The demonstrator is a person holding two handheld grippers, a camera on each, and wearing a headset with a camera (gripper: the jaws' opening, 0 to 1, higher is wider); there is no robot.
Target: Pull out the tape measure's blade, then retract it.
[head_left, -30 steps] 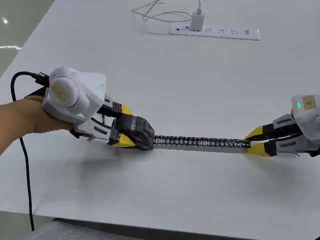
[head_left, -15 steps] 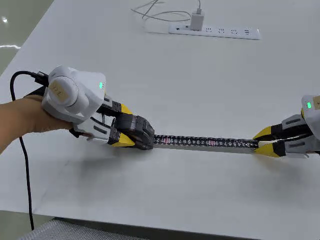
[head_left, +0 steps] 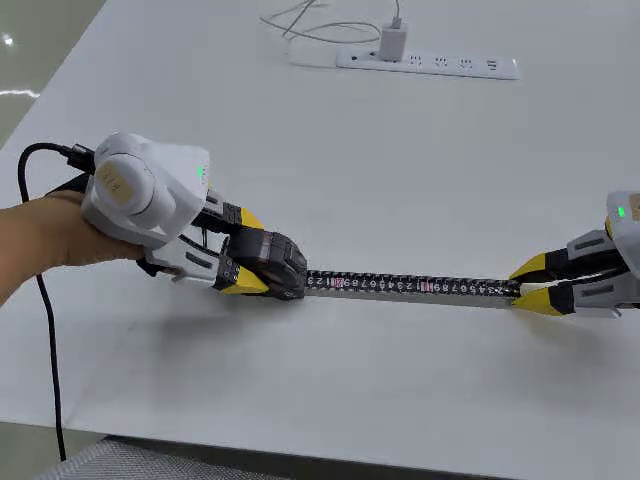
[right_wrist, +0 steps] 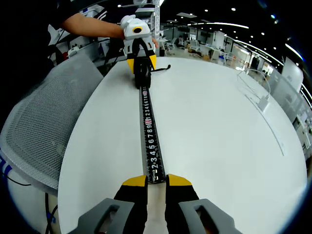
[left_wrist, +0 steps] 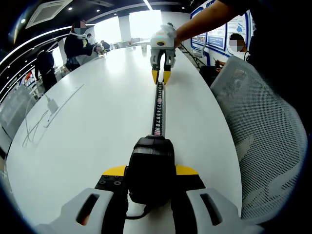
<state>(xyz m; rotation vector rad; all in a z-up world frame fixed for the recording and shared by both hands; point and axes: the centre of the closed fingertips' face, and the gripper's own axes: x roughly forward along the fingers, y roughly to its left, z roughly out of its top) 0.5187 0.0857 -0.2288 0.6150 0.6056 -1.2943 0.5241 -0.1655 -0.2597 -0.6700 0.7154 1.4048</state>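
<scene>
A black tape measure case point(head_left: 272, 264) rests on the white table, and my left gripper point(head_left: 245, 251) is shut on it. In the left gripper view the case point(left_wrist: 151, 168) sits between the yellow-tipped jaws. Its black blade point(head_left: 410, 286) with white numbers lies flat on the table and runs to the right. My right gripper point(head_left: 527, 284) is shut on the blade's end. The blade point(right_wrist: 149, 141) stretches away from my right gripper point(right_wrist: 156, 181) toward the case point(right_wrist: 142, 74) in the right gripper view. My right gripper point(left_wrist: 160, 76) appears far off at the blade's point(left_wrist: 158, 111) end in the left gripper view.
A white power strip point(head_left: 430, 62) with a plugged-in charger and white cables lies at the table's far side. A black cable point(head_left: 45, 300) trails off the left gripper over the near table edge. A mesh chair point(right_wrist: 44, 117) stands beside the table. People stand in the background.
My right gripper has moved to the right and drawn more blade out of the case. The left gripper and the case have stayed in place.
</scene>
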